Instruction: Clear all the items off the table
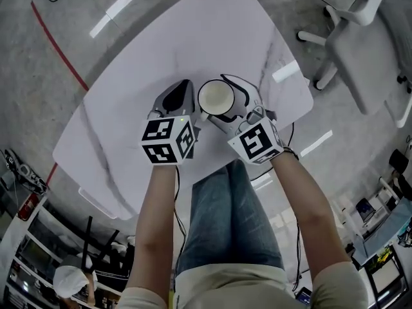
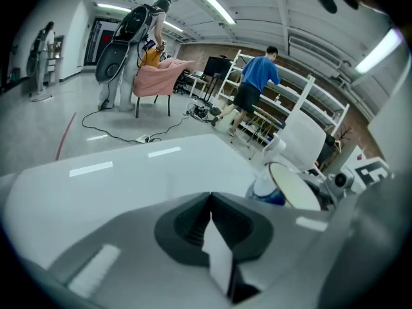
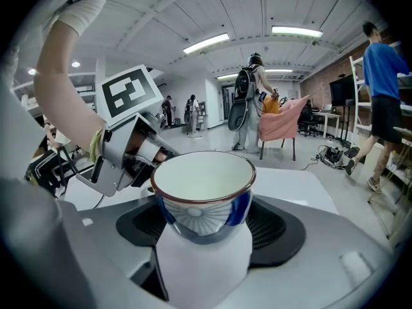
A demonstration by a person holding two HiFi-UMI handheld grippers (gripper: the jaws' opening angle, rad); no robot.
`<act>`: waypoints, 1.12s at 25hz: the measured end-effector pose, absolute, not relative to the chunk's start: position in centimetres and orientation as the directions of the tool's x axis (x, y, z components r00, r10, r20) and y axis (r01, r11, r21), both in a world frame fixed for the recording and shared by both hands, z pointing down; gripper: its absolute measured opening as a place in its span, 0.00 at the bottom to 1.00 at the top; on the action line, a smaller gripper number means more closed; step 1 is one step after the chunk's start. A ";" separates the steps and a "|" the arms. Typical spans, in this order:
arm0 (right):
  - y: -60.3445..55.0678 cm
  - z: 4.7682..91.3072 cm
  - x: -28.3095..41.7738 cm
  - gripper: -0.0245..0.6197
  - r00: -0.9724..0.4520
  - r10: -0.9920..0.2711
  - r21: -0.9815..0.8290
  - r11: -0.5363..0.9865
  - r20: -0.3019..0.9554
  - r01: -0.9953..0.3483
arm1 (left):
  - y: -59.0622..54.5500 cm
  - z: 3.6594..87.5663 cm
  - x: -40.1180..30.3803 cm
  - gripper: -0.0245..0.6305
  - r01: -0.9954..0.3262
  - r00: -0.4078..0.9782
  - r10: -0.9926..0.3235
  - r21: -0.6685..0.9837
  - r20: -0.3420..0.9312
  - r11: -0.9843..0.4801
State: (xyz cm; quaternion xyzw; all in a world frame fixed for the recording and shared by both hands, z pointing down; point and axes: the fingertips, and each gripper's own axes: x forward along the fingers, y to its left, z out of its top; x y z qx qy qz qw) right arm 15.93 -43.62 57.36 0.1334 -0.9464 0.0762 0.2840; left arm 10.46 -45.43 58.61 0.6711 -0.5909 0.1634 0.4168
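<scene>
A cup (image 1: 215, 98) with a white inside, a brown rim and a blue-and-white pattern is held over the near part of the white table (image 1: 212, 31). My right gripper (image 1: 237, 102) is shut on its lower half; in the right gripper view the cup (image 3: 203, 185) stands upright between the white pads (image 3: 193, 262) of that gripper (image 3: 203, 227). My left gripper (image 1: 180, 94) is just left of the cup, shut with nothing in it. In the left gripper view its jaws (image 2: 211, 201) meet, and the cup (image 2: 283, 185) shows to the right.
A grey office chair (image 1: 367, 37) stands past the table's far right corner, and a red line (image 1: 61, 50) runs over the floor at the left. A person in blue (image 2: 254, 85) works at white shelving, and a chair draped in pink cloth (image 2: 158, 82) stands further back.
</scene>
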 end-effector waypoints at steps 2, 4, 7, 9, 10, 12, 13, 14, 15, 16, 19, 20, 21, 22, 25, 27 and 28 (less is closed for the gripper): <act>-44.1 56.6 16.3 0.63 -0.800 -0.233 -0.065 0.945 0.552 -0.320 | -45.9 58.0 10.6 0.05 -0.931 0.255 -0.659 0.364 0.708 0.031; -44.5 55.9 16.8 0.63 -0.797 -0.255 -0.063 0.937 0.548 -0.343 | -46.3 57.5 10.9 0.05 -0.932 0.262 -0.660 0.363 0.704 0.018; -45.0 54.8 18.2 0.63 -0.794 -0.281 -0.068 0.925 0.540 -0.374 | -46.9 56.6 12.0 0.05 -0.932 0.271 -0.658 0.362 0.702 0.002; -45.7 53.9 19.1 0.63 -0.789 -0.304 -0.065 0.916 0.533 -0.397 | -47.6 55.9 12.9 0.05 -0.932 0.283 -0.658 0.361 0.698 -0.018; -46.1 53.4 19.5 0.63 -0.786 -0.319 -0.062 0.910 0.530 -0.411 | -48.0 55.6 13.2 0.05 -0.932 0.290 -0.659 0.361 0.694 -0.031; -47.0 52.5 20.1 0.63 -0.776 -0.348 -0.061 0.894 0.526 -0.443 | -48.8 54.9 13.8 0.05 -0.931 0.305 -0.658 0.361 0.688 -0.054; -47.4 52.0 20.4 0.63 -0.771 -0.363 -0.062 0.886 0.524 -0.459 | -49.2 54.6 14.1 0.05 -0.930 0.312 -0.658 0.361 0.686 -0.064; -47.7 51.6 20.7 0.63 -0.766 -0.377 -0.063 0.878 0.520 -0.474 | -49.6 54.3 14.3 0.05 -0.929 0.319 -0.657 0.362 0.683 -0.074; -48.1 51.2 20.9 0.63 -0.762 -0.390 -0.064 0.870 0.517 -0.489 | -49.9 54.0 14.5 0.05 -0.928 0.326 -0.657 0.364 0.680 -0.084; -48.5 50.8 21.2 0.63 -0.757 -0.403 -0.065 0.862 0.514 -0.503 | -50.3 53.8 14.8 0.05 -0.926 0.333 -0.656 0.365 0.677 -0.093; -49.4 50.0 22.2 0.63 -0.739 -0.441 -0.060 0.838 0.509 -0.542 | -51.3 53.3 15.6 0.05 -0.921 0.355 -0.652 0.370 0.669 -0.122; -49.7 49.8 22.5 0.63 -0.732 -0.453 -0.058 0.831 0.509 -0.554 | -51.6 53.3 15.9 0.05 -0.919 0.363 -0.650 0.371 0.668 -0.133; -49.9 49.7 22.9 0.63 -0.726 -0.463 -0.058 0.823 0.508 -0.565 | -51.9 53.3 16.2 0.05 -0.918 0.371 -0.646 0.370 0.668 -0.144; -50.2 49.6 23.2 0.63 -0.721 -0.473 -0.058 0.815 0.507 -0.576 | -52.1 53.3 16.5 0.05 -0.916 0.378 -0.642 0.369 0.667 -0.156; -50.9 49.0 24.3 0.63 -0.705 -0.505 -0.055 0.793 0.498 -0.607 | -53.0 53.1 17.5 0.05 -0.910 0.400 -0.633 0.373 0.663 -0.184; -51.3 48.7 25.0 0.63 -0.696 -0.521 -0.051 0.782 0.493 -0.621 | -53.3 53.1 18.3 0.05 -0.906 0.412 -0.626 0.374 0.662 -0.200; -51.4 48.6 25.5 0.63 -0.693 -0.528 -0.050 0.777 0.492 -0.628 | -53.4 53.1 18.8 0.05 -0.904 0.418 -0.621 0.373 0.663 -0.210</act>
